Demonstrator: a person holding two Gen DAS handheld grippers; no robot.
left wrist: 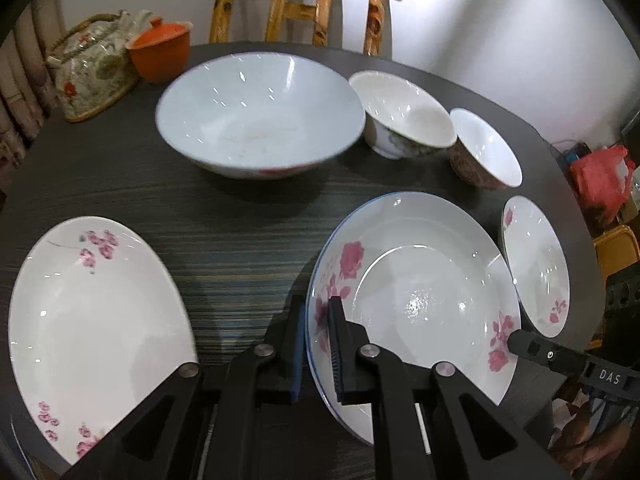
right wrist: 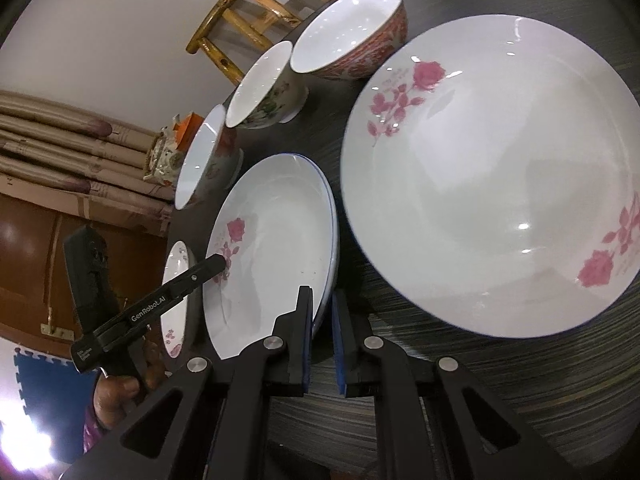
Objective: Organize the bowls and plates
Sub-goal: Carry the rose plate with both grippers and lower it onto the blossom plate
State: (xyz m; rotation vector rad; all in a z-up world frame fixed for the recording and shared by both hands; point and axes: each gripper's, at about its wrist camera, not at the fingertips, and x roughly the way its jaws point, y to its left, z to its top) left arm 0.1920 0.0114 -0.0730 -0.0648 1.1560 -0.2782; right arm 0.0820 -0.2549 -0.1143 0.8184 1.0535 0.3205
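Observation:
A white plate with pink roses and a thin blue rim [left wrist: 424, 292] lies near the table's front. My left gripper [left wrist: 316, 308] is shut on its left rim, one finger inside the dish and one outside. In the right wrist view the same plate [right wrist: 272, 248] stands between the pads of my right gripper [right wrist: 322, 298], which is shut on the opposite rim. Each gripper shows in the other's view: right fingertips [left wrist: 518, 342], left fingertips [right wrist: 216, 264]. Behind stand a wide pale-blue bowl [left wrist: 260, 112], a white flowered bowl [left wrist: 404, 120] and a red-patterned bowl [left wrist: 488, 148].
A plum-blossom plate [left wrist: 92, 332] lies at the left and another rose plate [right wrist: 500, 180] at the right. A teapot [left wrist: 92, 68] and a lidded orange cup [left wrist: 160, 52] stand at the back left of the dark round table [left wrist: 240, 240]. A wooden chair [left wrist: 300, 0] is behind.

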